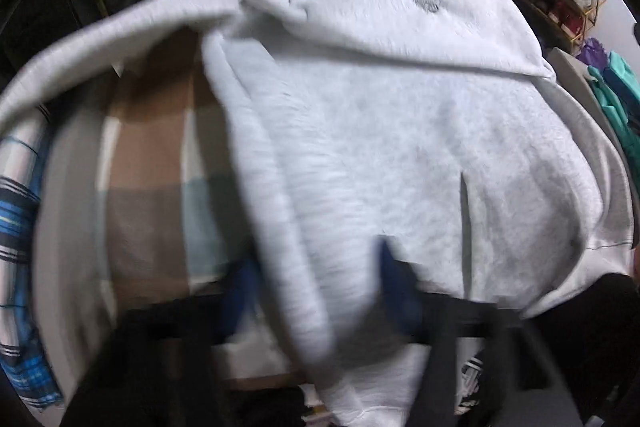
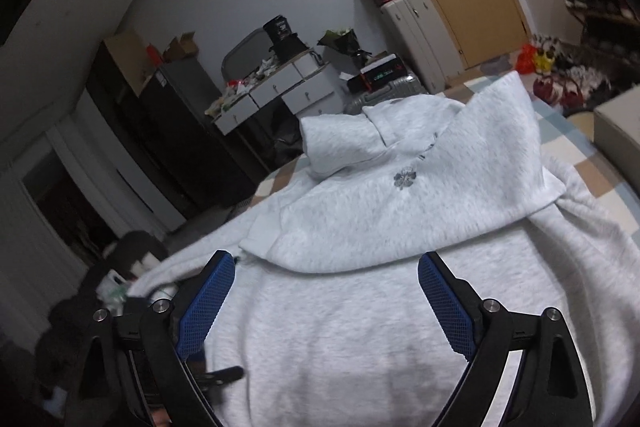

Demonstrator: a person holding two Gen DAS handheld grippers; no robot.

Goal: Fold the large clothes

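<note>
Pinching a fold of the light grey fleece hoodie (image 1: pixel 380 147), the left gripper (image 1: pixel 316 291); right gripper (image 2: pixel 326 291) spread wide above it on the checked bedspread (image 1: pixel 152 155).

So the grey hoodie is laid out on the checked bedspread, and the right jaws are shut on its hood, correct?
Not quite. The grey hoodie does lie on the checked bedspread, but the right gripper is open, its jaws wide apart above the fabric and gripping nothing, as the right wrist view shows.
</note>
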